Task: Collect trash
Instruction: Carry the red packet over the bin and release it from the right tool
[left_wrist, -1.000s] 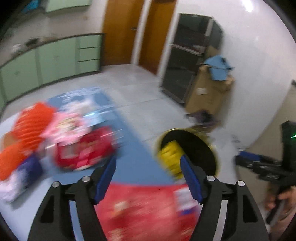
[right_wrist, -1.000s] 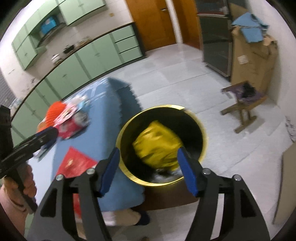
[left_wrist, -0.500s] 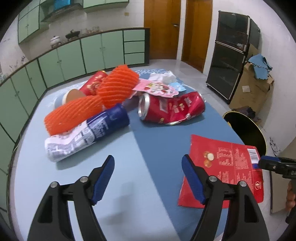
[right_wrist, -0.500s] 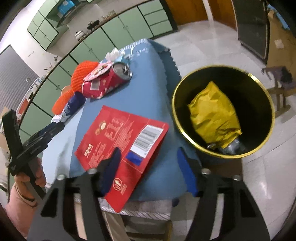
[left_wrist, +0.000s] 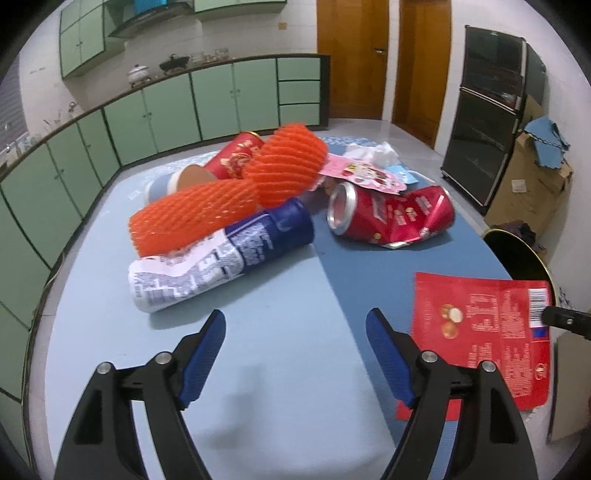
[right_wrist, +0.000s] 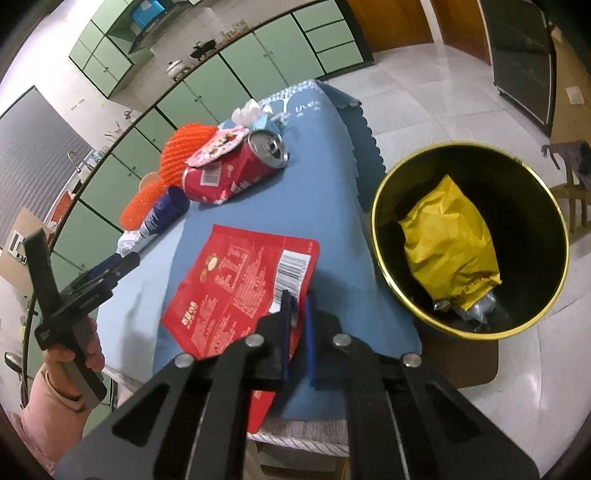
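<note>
The right gripper (right_wrist: 297, 306), low in the centre of its own view, has its fingers pinched on the near corner of the flat red packet (right_wrist: 240, 280), which lies on the blue worktop (right_wrist: 325, 206) by the edge nearest the bin (right_wrist: 380, 192). So the pick-up is in hand. Next, I'd judge, comes a lift and a carry rightward over the bin's gold rim. The left gripper (left_wrist: 295, 326) hovers over bare worktop, its fingers opening with nothing between them, short of the pile of cans (left_wrist: 388, 218).
</note>
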